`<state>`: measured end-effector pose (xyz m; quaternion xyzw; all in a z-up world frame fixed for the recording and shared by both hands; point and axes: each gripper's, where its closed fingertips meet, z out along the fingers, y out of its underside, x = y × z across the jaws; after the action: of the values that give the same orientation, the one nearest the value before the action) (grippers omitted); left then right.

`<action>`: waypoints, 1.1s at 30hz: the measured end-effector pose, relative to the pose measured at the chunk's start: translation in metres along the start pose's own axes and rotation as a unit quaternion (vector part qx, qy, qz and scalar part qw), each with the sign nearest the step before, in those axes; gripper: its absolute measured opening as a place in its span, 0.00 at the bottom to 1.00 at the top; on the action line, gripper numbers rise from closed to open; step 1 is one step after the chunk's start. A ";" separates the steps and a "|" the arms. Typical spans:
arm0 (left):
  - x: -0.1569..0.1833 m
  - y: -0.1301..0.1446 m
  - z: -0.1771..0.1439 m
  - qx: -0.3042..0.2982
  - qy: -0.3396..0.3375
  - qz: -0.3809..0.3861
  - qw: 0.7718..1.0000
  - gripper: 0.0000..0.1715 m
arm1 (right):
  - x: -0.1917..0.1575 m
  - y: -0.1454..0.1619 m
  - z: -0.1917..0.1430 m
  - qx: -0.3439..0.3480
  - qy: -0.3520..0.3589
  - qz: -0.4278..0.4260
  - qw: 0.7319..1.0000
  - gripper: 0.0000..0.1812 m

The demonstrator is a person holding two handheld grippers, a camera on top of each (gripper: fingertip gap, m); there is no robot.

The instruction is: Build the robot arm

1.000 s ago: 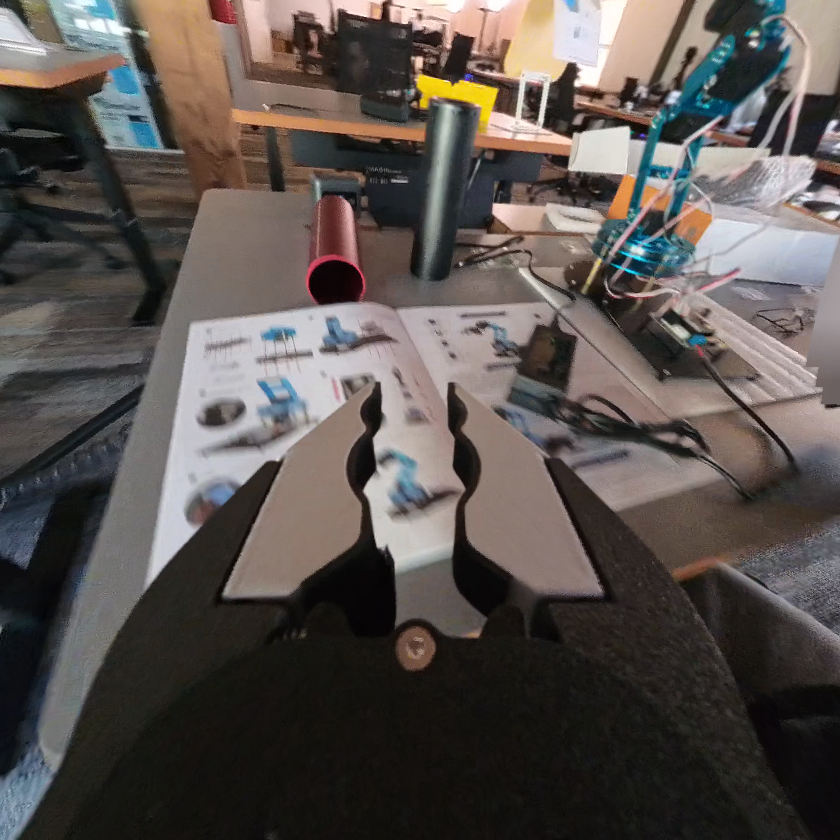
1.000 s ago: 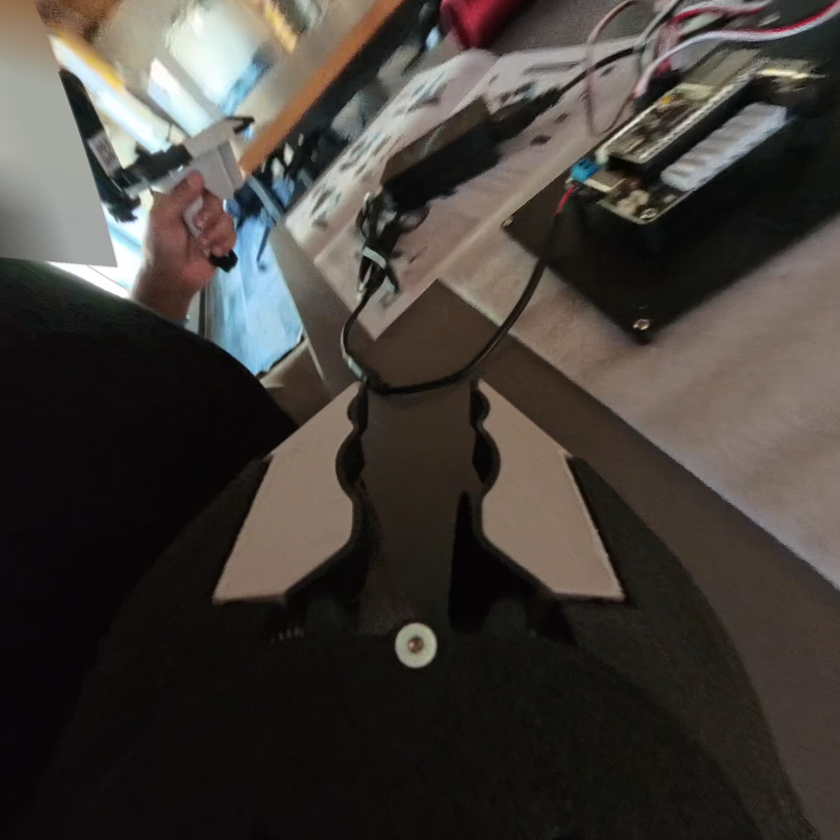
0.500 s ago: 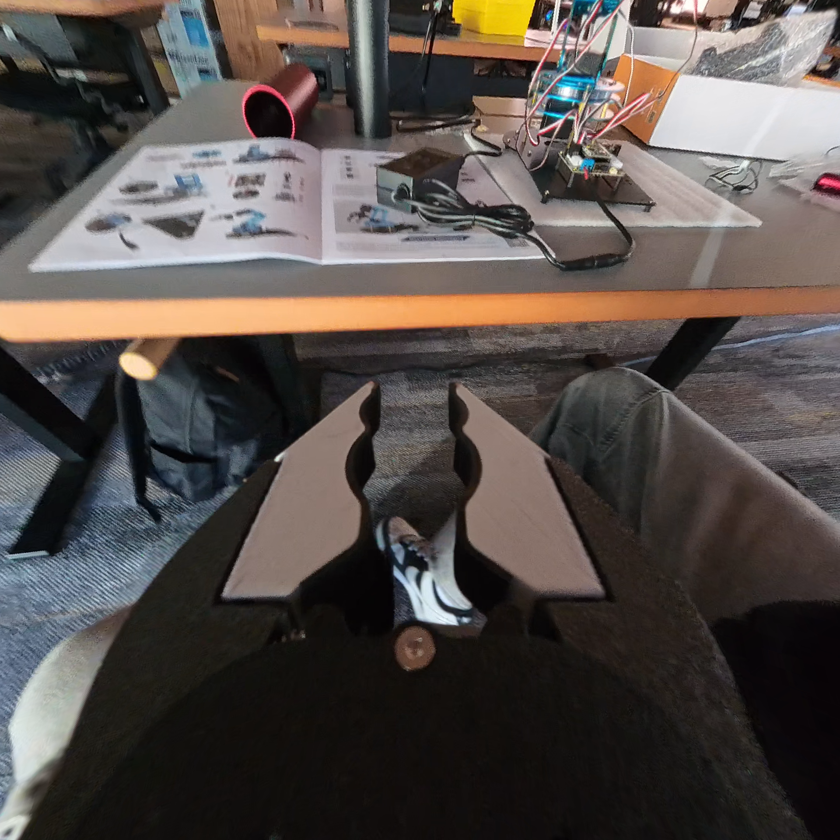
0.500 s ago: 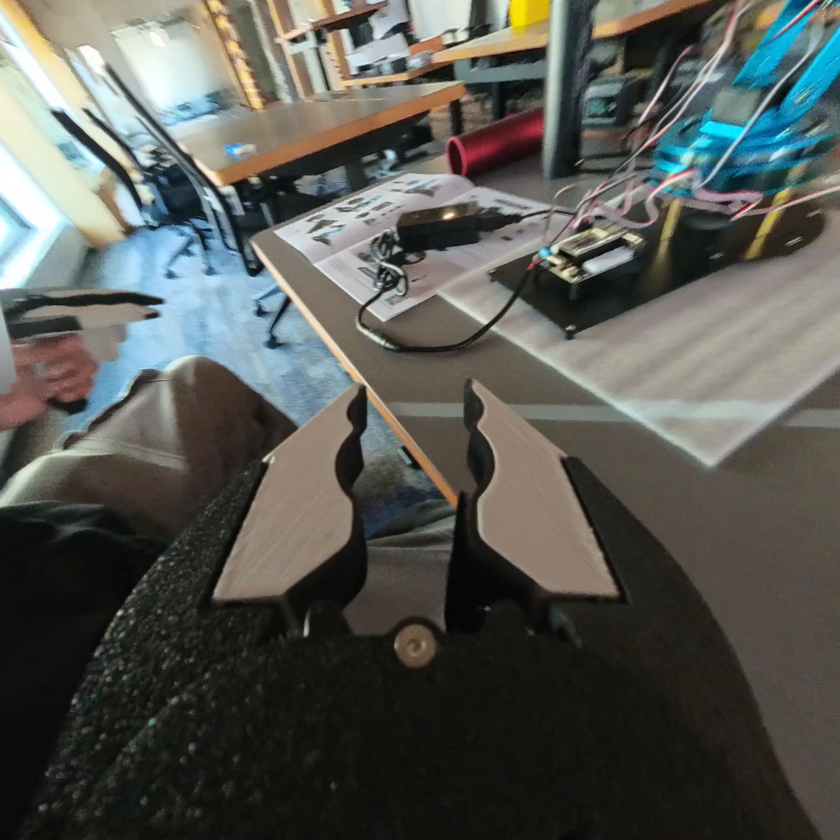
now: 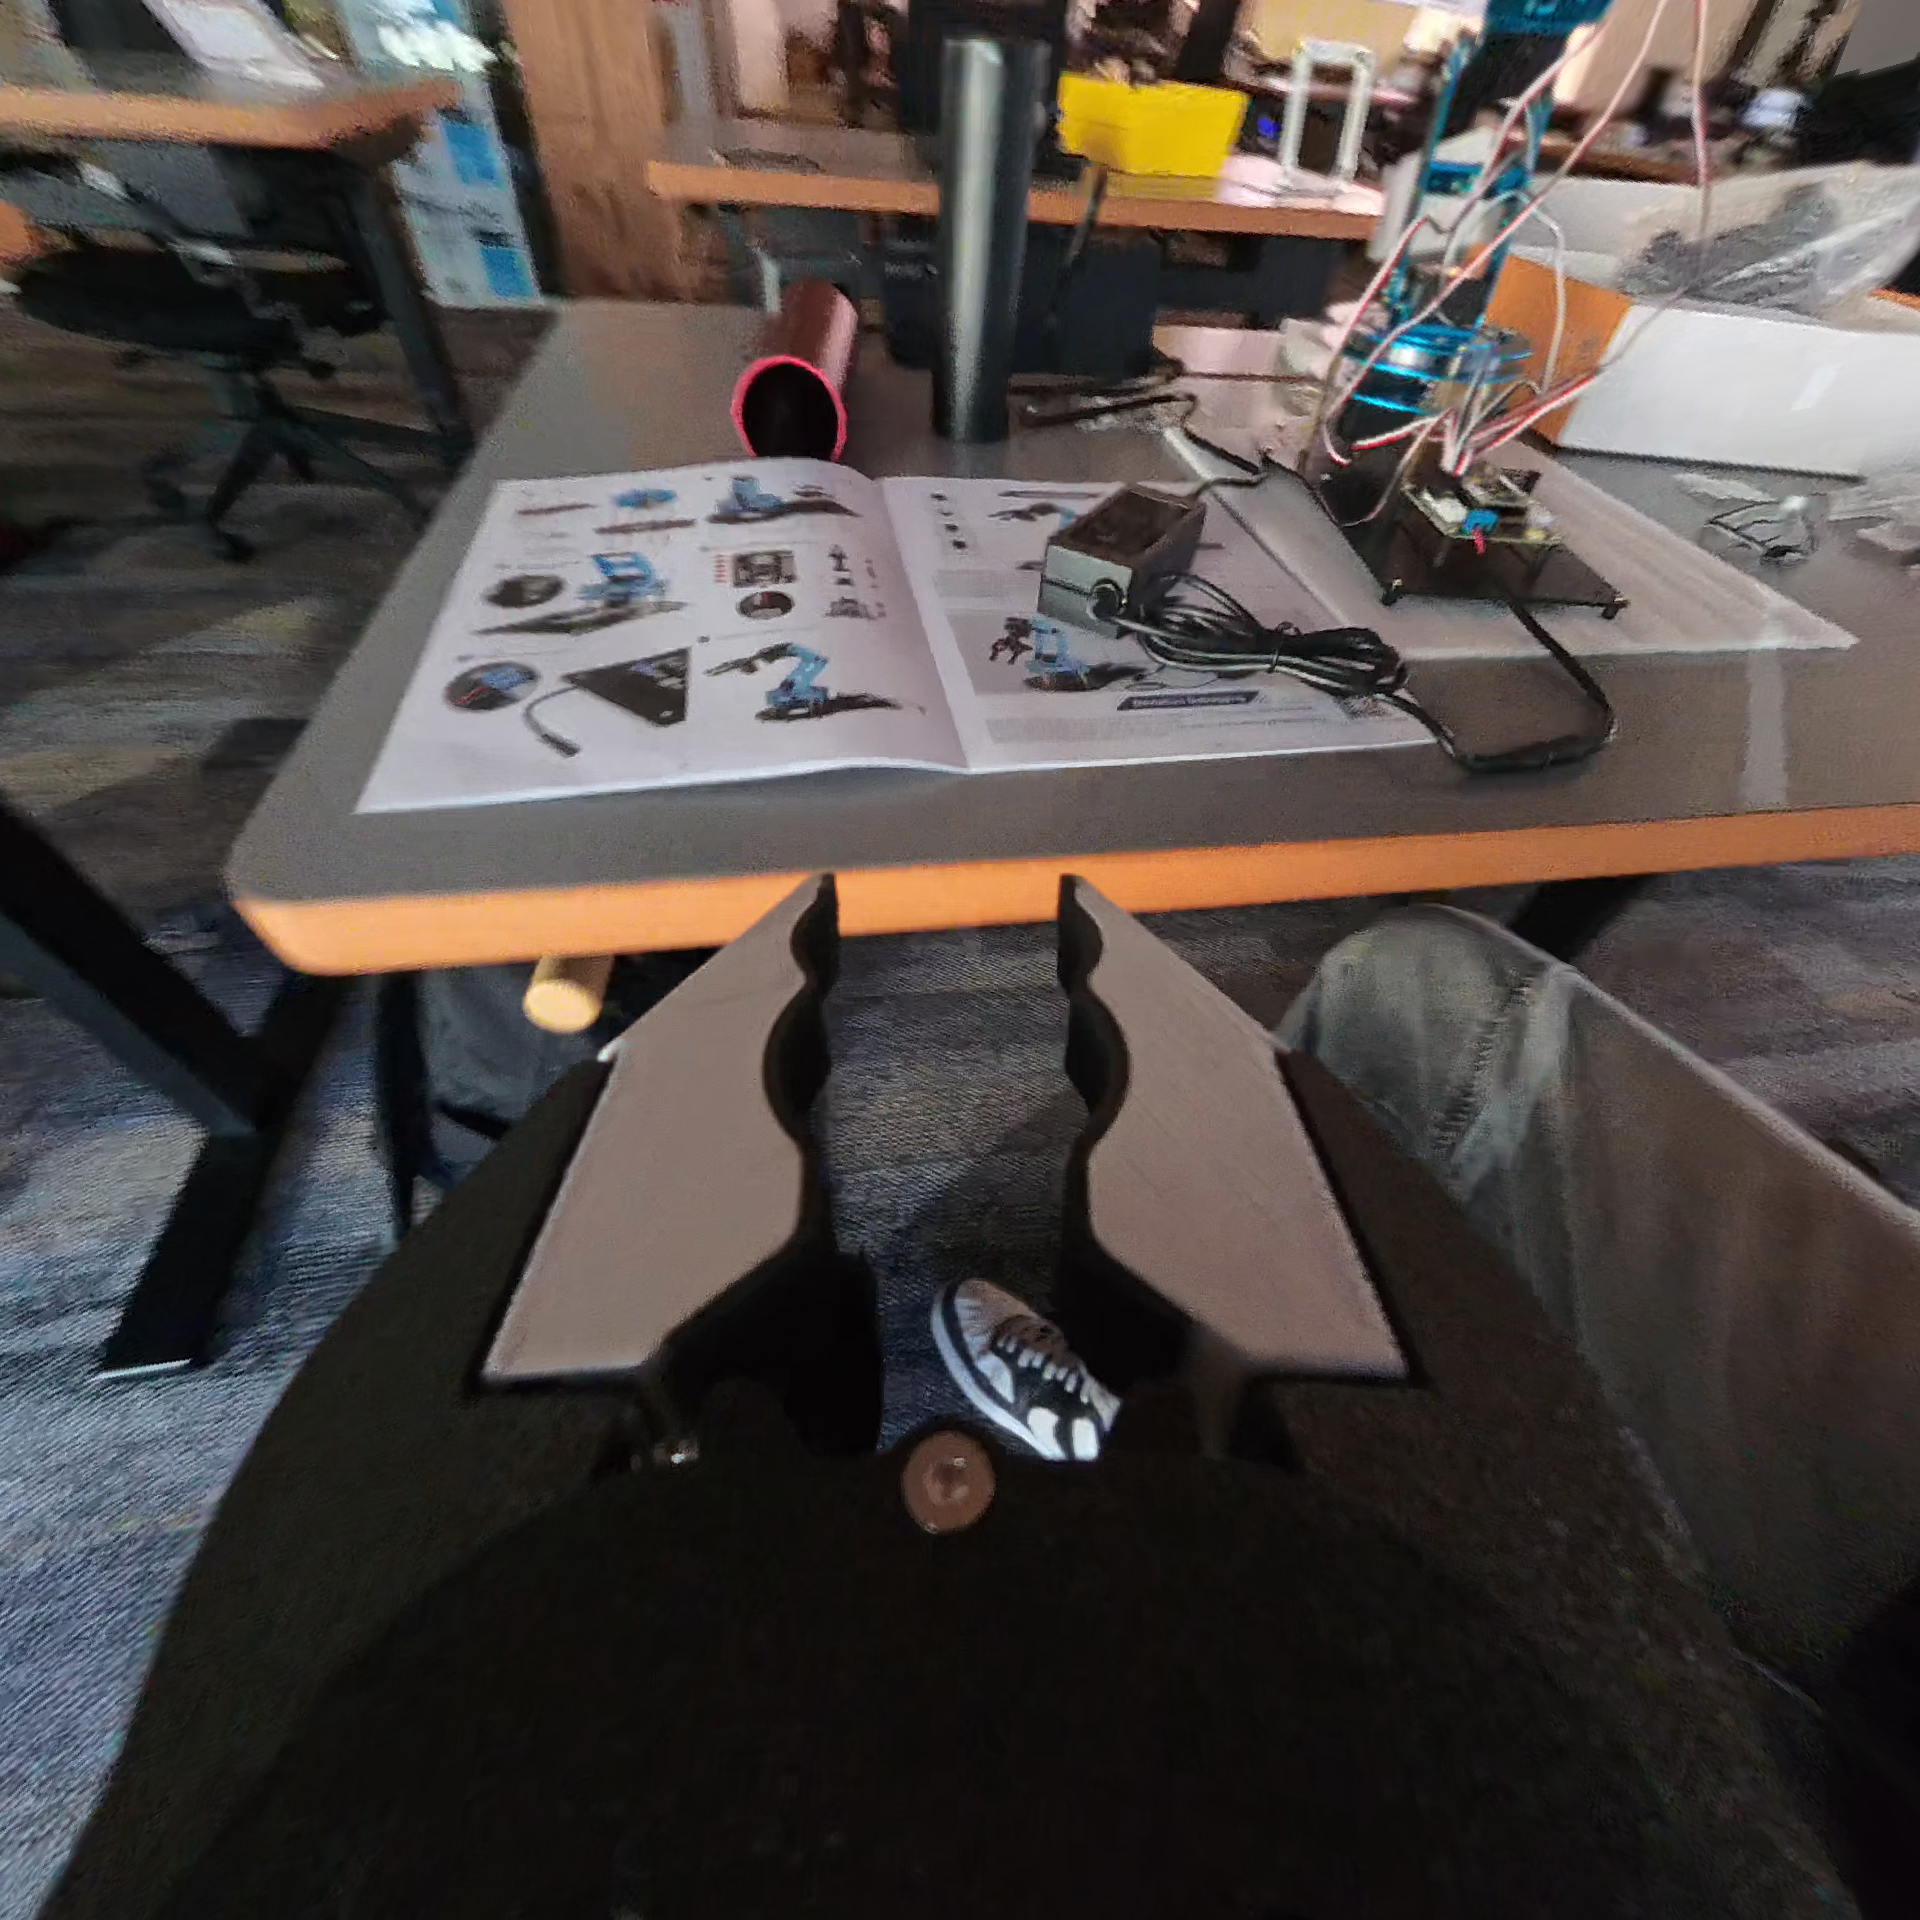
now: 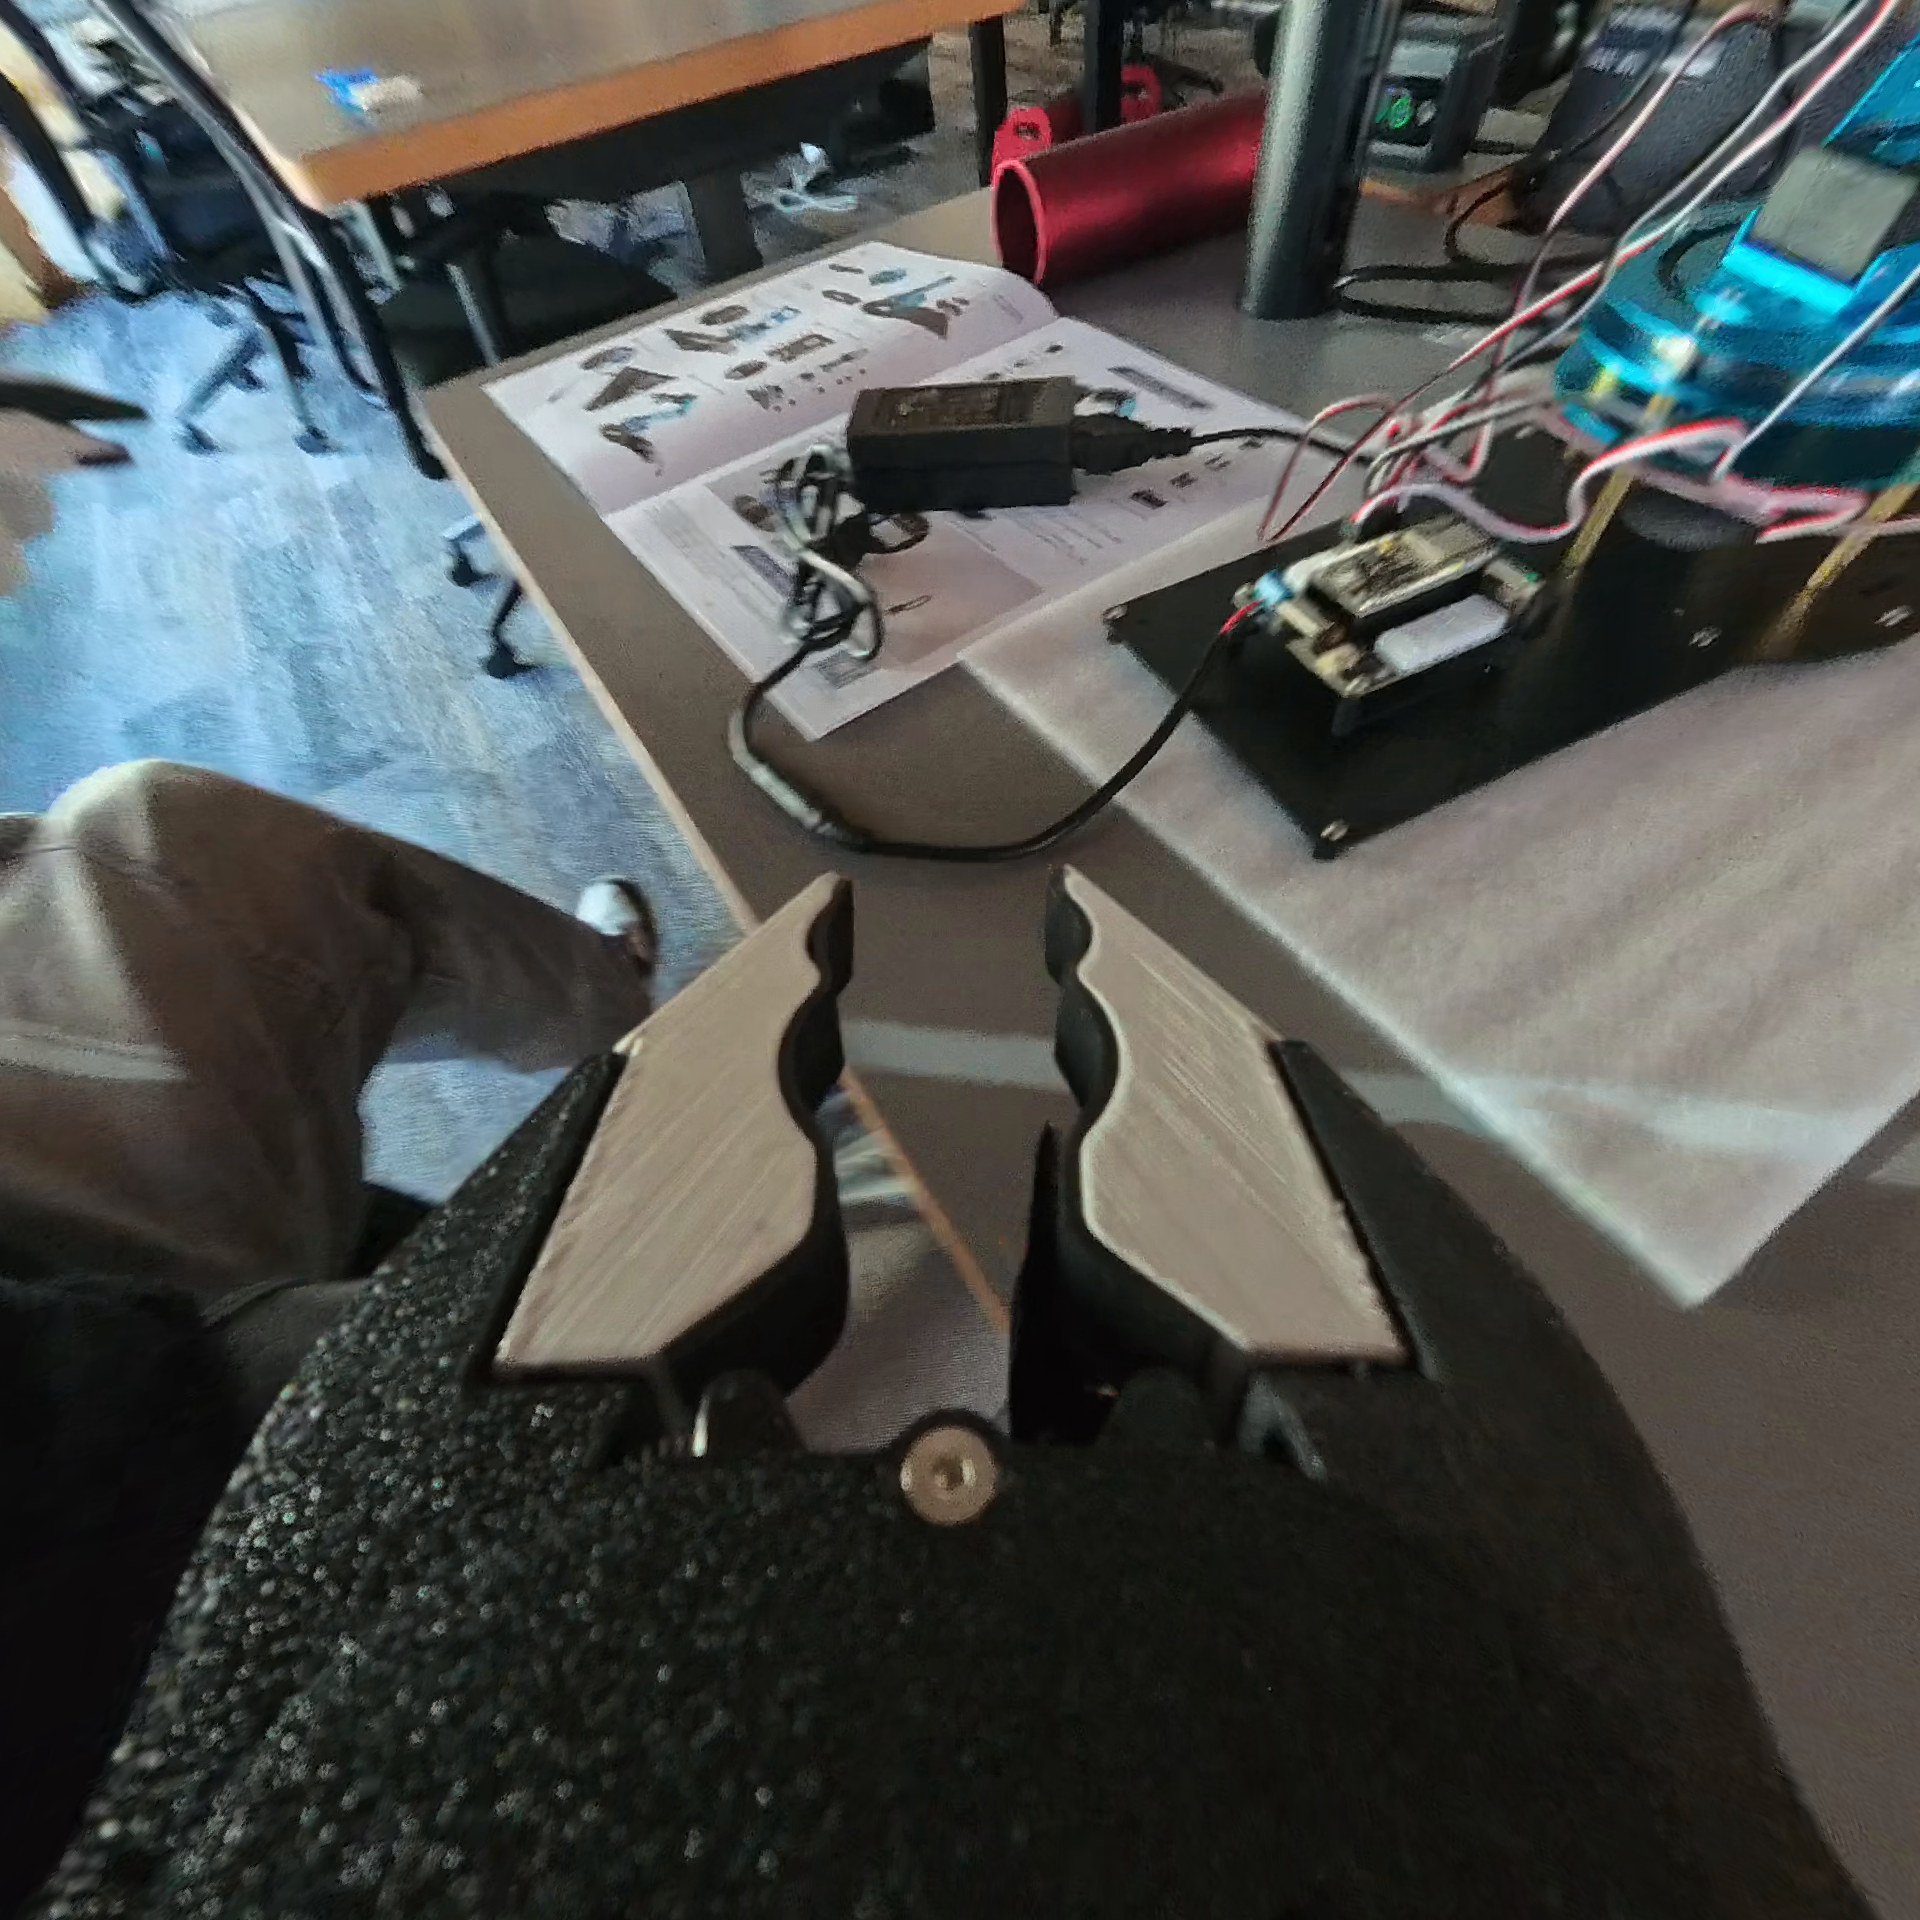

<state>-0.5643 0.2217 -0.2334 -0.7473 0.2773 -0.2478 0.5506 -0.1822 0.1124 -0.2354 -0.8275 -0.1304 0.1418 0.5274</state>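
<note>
My left gripper is open and empty, held in the air in front of the table's orange front edge, above a person's leg and shoe. My right gripper is open and empty, just over the table's near edge, close to a loop of black cable. On the grey table lie an open illustrated booklet, also in the right wrist view, a black power adapter with bundled cord, and a blue wired robot arm kit on a black base plate.
A red tube lies behind the booklet beside an upright dark cylinder. A white foam sheet lies under the kit. A white box sits far right. A person's legs, office chairs and other desks stand around. Tip to tip, the grippers are about 40 cm apart. My right gripper is the nearer one to the blue wired robot arm kit: about 25 cm, against 55 cm. From either gripper's tips it is about 30 cm to the black power adapter. It is also in sight in the left wrist view.
The left gripper, over the booklet a second ago, dropped back below the table edge and has risen a little since. The right gripper pulled back from the cable and now tilts down toward the table.
</note>
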 end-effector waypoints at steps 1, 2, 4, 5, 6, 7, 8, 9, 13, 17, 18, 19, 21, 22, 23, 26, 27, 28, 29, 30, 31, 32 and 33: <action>-0.006 -0.006 0.014 -0.014 0.022 -0.007 1.000 0.24 | 0.011 -0.005 0.009 0.001 0.024 -0.011 1.000 0.19; -0.014 -0.012 0.029 -0.031 0.038 -0.009 0.999 0.24 | 0.023 -0.010 0.018 0.006 0.046 -0.013 0.999 0.19; -0.033 -0.019 0.061 -0.080 0.061 0.013 0.995 0.24 | 0.045 -0.023 0.034 0.029 0.071 0.012 0.997 0.20; -0.046 -0.024 0.076 -0.099 0.068 0.033 0.992 0.24 | 0.057 -0.028 0.040 0.044 0.081 0.022 0.996 0.21; -0.060 -0.030 0.090 -0.112 0.071 0.055 0.990 0.24 | 0.073 -0.031 0.044 0.056 0.108 0.029 0.992 0.21; -0.076 -0.037 0.102 -0.119 0.070 0.070 0.988 0.25 | 0.089 -0.033 0.045 0.071 0.141 0.039 0.987 0.22; -0.091 -0.042 0.113 -0.122 0.071 0.074 0.987 0.26 | 0.101 -0.035 0.045 0.088 0.161 0.051 0.982 0.24; -0.102 -0.044 0.122 -0.130 0.084 0.068 0.986 0.27 | 0.111 -0.038 0.042 0.105 0.178 0.062 0.976 0.25; -0.135 -0.013 0.134 -0.237 0.149 0.068 0.958 0.37 | 0.142 -0.047 0.026 0.163 0.246 0.078 0.952 0.25; -0.158 -0.014 0.136 -0.229 0.195 0.098 0.949 0.36 | 0.157 -0.048 0.014 0.199 0.280 0.103 0.934 0.24; -0.166 -0.013 0.137 -0.231 0.199 0.111 0.946 0.36 | 0.159 -0.047 0.007 0.207 0.292 0.110 0.927 0.24; -0.173 -0.009 0.139 -0.239 0.200 0.125 0.942 0.36 | 0.161 -0.046 0.002 0.216 0.304 0.115 0.921 0.23; -0.184 0.002 0.143 -0.263 0.206 0.153 0.930 0.36 | 0.163 -0.046 -0.005 0.226 0.318 0.119 0.913 0.21; -0.188 0.002 0.148 -0.264 0.202 0.163 0.929 0.36 | 0.165 -0.045 -0.005 0.223 0.323 0.119 0.912 0.20; -0.188 -0.002 0.154 -0.259 0.204 0.164 0.930 0.37 | 0.166 -0.043 -0.002 0.212 0.325 0.121 0.914 0.20; -0.164 -0.016 0.170 -0.232 0.248 0.157 0.927 0.36 | 0.169 -0.037 0.012 0.170 0.323 0.119 0.924 0.22; -0.155 -0.019 0.173 -0.226 0.259 0.164 0.925 0.36 | 0.168 -0.036 0.016 0.156 0.322 0.112 0.927 0.23; -0.148 -0.021 0.176 -0.221 0.267 0.173 0.922 0.36 | 0.167 -0.035 0.020 0.144 0.322 0.103 0.930 0.22; -0.141 -0.023 0.180 -0.217 0.272 0.182 0.920 0.36 | 0.166 -0.035 0.022 0.138 0.322 0.095 0.932 0.22; -0.134 -0.025 0.182 -0.215 0.276 0.188 0.918 0.36 | 0.164 -0.036 0.024 0.135 0.321 0.087 0.933 0.22; -0.128 -0.026 0.185 -0.215 0.281 0.193 0.915 0.36 | 0.163 -0.036 0.025 0.133 0.321 0.082 0.934 0.22; -0.123 -0.026 0.187 -0.215 0.285 0.197 0.913 0.36 | 0.163 -0.037 0.025 0.132 0.321 0.078 0.934 0.22; -0.120 -0.027 0.190 -0.213 0.286 0.200 0.913 0.36 | 0.162 -0.038 0.026 0.133 0.320 0.075 0.935 0.22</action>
<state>-0.5186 0.4407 -0.2664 -0.6732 0.6127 -0.2705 0.3134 -0.0444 0.2084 -0.2272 -0.7586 0.1276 -0.0751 0.6345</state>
